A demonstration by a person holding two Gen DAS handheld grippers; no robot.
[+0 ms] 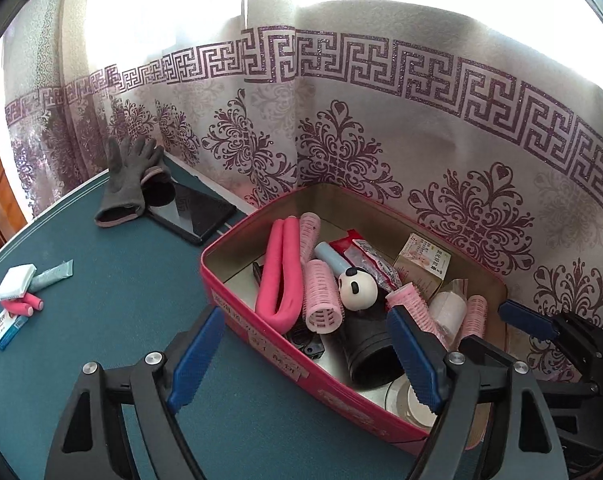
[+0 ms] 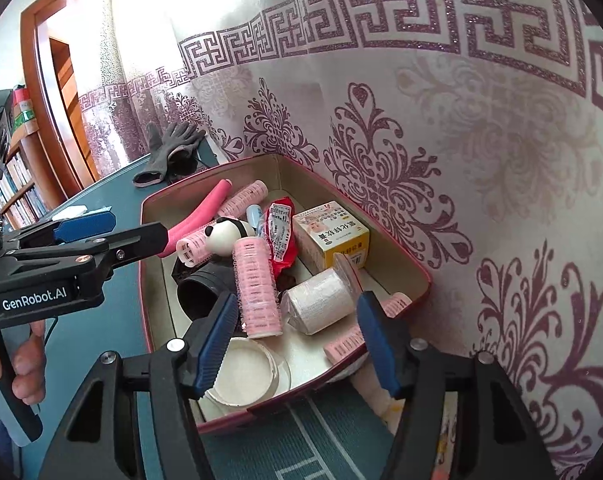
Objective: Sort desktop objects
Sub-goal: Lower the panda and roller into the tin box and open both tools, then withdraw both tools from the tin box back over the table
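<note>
A pink tin box (image 1: 261,336) (image 2: 417,264) stands on the blue table by the curtain. It holds pink hair rollers (image 1: 321,296) (image 2: 257,288), a bent pink foam roller (image 1: 281,268), a panda toy (image 1: 357,286) (image 2: 225,234), a medicine carton (image 2: 333,236), a white roll (image 2: 321,300), a black cup (image 1: 369,352) and a white lid (image 2: 245,372). My left gripper (image 1: 305,356) is open and empty over the box's near wall. My right gripper (image 2: 297,340) is open and empty above the box's front end.
On the table to the left lie a grey glove (image 1: 129,184), a black phone (image 1: 189,212), a white pad (image 1: 15,282), a grey tube (image 1: 53,276), small pink rollers (image 1: 23,304) and a blue-white carton (image 1: 7,328). A patterned curtain (image 1: 381,120) hangs close behind the box.
</note>
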